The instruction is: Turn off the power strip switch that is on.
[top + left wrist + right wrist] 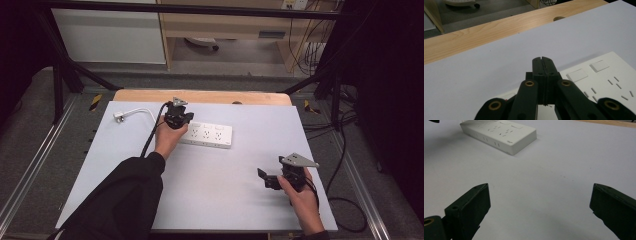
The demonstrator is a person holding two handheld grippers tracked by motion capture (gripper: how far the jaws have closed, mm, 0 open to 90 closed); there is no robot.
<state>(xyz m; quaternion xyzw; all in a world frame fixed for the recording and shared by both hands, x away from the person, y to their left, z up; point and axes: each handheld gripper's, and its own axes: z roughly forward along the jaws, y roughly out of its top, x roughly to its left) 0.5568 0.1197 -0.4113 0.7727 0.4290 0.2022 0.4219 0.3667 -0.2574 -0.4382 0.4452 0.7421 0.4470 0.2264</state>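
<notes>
From the high view, a white power strip (206, 135) lies flat on the pale surface (225, 200), a little left of the middle and toward the far side. The left tool (179, 119) sits over the strip's left end, held by the person's left hand (167, 140), with its black cable trailing back toward the dark sleeve (125, 200). A white cord with a plug (131, 113) lies at the far left corner of the surface, near that end of the strip. The right tool (267, 179) is held by the right hand (300, 197) near the right front of the surface, well apart from the strip, with its jaws pointing left and standing wide.

In the left gripper view, the left tool (542, 62) has its two black jaws pressed together with nothing between them. They hang just over the strip (604, 80), whose switches and sockets show at the lower right. A wooden edge (474, 37) runs beyond the pale sheet.

In the right gripper view, the right tool (540, 200) has its jaws spread far apart and holds nothing; bare surface lies between them. The strip (499, 135) lies at the upper left, well away.
</notes>
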